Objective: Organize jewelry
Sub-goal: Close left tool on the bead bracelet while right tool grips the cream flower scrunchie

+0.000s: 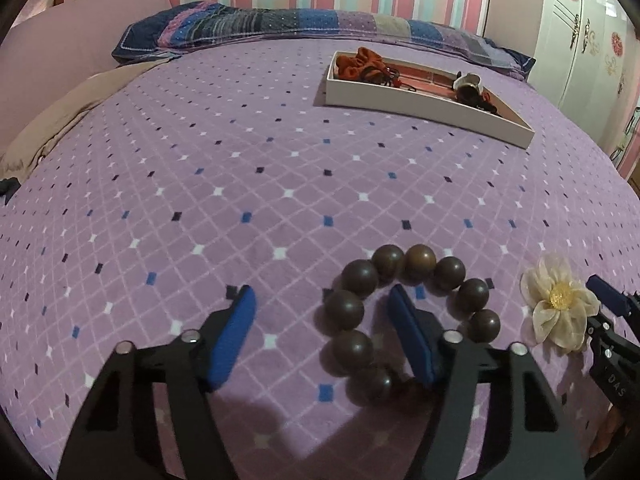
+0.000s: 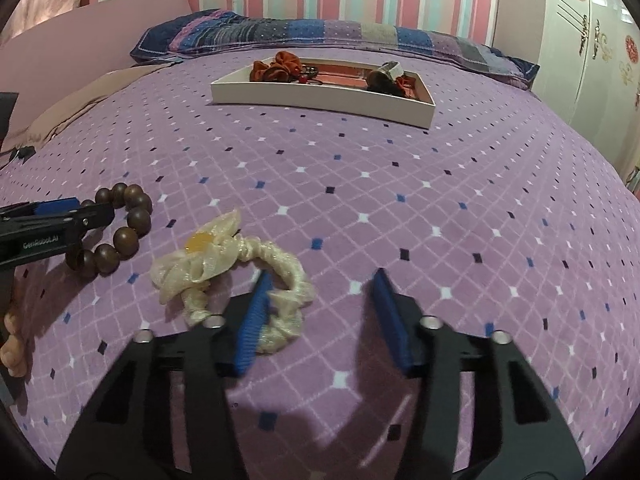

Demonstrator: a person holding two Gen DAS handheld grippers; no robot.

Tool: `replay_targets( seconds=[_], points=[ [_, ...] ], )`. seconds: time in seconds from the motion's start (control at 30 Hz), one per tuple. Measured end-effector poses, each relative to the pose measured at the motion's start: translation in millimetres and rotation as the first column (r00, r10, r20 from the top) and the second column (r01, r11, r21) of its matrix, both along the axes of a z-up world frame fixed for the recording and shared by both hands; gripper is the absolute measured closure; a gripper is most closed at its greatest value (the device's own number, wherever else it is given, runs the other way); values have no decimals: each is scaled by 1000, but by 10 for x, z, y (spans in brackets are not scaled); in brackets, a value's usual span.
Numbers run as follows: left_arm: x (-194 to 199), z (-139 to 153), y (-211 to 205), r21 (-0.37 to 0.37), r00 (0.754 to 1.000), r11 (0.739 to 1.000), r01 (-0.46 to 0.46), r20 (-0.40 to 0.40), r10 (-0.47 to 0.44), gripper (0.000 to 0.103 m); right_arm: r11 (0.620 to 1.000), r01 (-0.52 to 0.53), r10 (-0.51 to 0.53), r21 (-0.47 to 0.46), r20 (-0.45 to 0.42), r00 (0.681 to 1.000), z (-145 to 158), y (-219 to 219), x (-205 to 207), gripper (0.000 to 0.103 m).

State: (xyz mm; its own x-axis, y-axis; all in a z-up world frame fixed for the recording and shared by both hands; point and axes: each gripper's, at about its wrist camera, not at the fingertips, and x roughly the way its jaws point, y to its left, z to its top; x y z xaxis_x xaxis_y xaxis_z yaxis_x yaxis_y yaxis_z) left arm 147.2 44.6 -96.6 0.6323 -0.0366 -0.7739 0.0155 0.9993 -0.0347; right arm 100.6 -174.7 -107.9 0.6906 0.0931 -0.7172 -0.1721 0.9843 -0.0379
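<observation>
A bracelet of large dark brown wooden beads (image 1: 362, 274) lies on the purple bedspread. My left gripper (image 1: 320, 296) stands open over it, its right finger (image 1: 408, 328) inside the ring and the ring's left beads between the jaws, untouched by the left pad. A cream scrunchie with a fabric flower (image 2: 208, 260) lies to the right of the bracelet (image 2: 132, 220). My right gripper (image 2: 322, 276) is open, its left finger (image 2: 256, 312) down inside the scrunchie's loop, the loop's right side between the jaws. The flower (image 1: 560, 300) also shows in the left wrist view.
A long white tray (image 2: 320, 98) with a pink floor lies far back on the bed, holding an orange scrunchie (image 2: 276, 68) and dark hair ties. A patchwork pillow (image 1: 240, 24) lies behind it. A white wardrobe (image 1: 580, 40) stands at right. A person's fingers (image 2: 12, 352) show at left.
</observation>
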Motion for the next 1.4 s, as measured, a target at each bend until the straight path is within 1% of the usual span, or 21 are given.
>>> replay_targets(
  seconds=[0.03,0.07,0.1,0.13,0.17,0.23,0.3,0.37,0.43,0.7,0.93,1.23,1.4],
  points=[
    [-5,3,-1,0,1000,1000,4,0,-4,52,1000,-7,7,-2,0,1000,-3,14,0,72],
    [-3,5,-1,-3,1000,1000,9,0,-9,54,1000,-12,12,-4,1,1000,-1,19,-7,78],
    [-11,8,-14,-1,1000,1000,16,0,-16,59,1000,-19,19,-4,1,1000,2,26,-8,85],
    [-15,9,-27,4,1000,1000,21,1,-21,65,1000,-27,27,-3,1,1000,2,34,-10,88],
    [-23,10,-47,7,1000,1000,30,1,-30,68,1000,-30,30,-1,2,1000,5,32,-13,91],
    [-31,17,-73,5,999,999,43,-1,-43,78,999,-33,33,9,0,999,14,15,-14,92],
    [-35,31,-77,6,999,999,44,-1,-44,79,999,-39,39,13,0,999,28,3,-12,94],
    [-39,44,-73,-10,999,999,43,-1,-43,80,999,-44,44,9,2,999,45,-11,-5,94],
    [-64,104,-82,-24,999,999,49,9,-49,84,999,-46,46,16,0,999,65,-48,8,95],
    [-148,416,-240,-17,993,996,83,88,-81,84,998,-43,42,36,26,999,215,-152,67,95],
    [-56,594,-368,-39,987,993,110,122,-104,84,998,-39,36,52,50,998,396,-234,268,95],
    [282,838,-586,-37,979,988,147,151,-140,84,998,-27,21,58,94,995,708,-334,688,95],
    [634,1086,-699,-21,971,987,160,183,-153,84,998,6,-14,65,122,992,918,-431,1069,95]
  ],
)
